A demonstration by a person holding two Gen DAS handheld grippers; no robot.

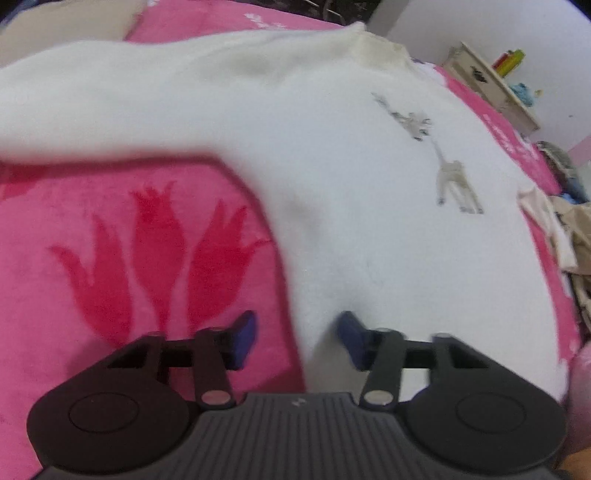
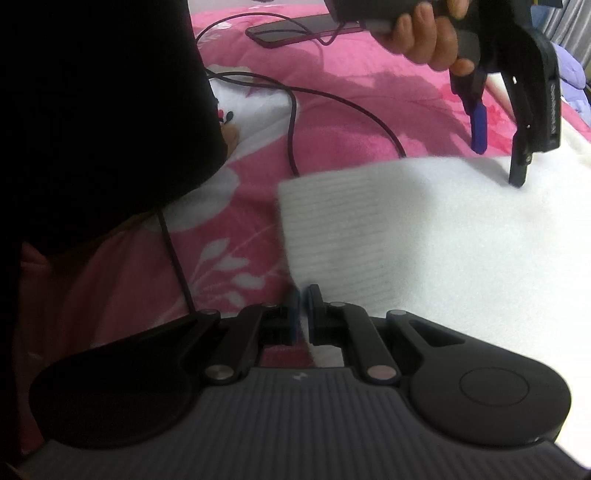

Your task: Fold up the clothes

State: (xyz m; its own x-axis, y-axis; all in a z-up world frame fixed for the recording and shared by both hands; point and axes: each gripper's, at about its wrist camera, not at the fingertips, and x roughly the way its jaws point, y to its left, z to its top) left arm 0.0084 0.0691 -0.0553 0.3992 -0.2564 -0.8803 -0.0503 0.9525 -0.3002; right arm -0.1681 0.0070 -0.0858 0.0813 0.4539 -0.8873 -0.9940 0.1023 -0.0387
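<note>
Your left gripper [image 1: 297,338] hangs with its jaws spread wide, blue pads [image 1: 243,338] apart and nothing between them, straddling the side edge of the white sweater [image 1: 332,147] where it meets the pink blanket [image 1: 110,240]. One pad sits over the blanket's red tulip print, the other over the fleece. The sweater lies spread flat across the blanket, collar [image 1: 376,48] at the far end, two small grey animal motifs [image 1: 454,184] on its chest, a sleeve running off to the left edge. From your right wrist, the left gripper [image 2: 498,155] shows again, held in your hand [image 2: 428,37], its black finger tip touching down on the sweater [image 2: 461,229]. Your right gripper [image 2: 303,314] is clamped tight on the ribbed cuff [image 2: 332,236] of the sweater, white cloth pinched between the near-closed pads at the sweater's near corner. Behind it, a dark cable [image 2: 295,110] loops across the blanket [image 2: 351,122] toward a phone [image 2: 295,29] lying near the blanket's far edge. A shelf [image 1: 487,85] stands against the wall beyond the bed's right side.
</note>
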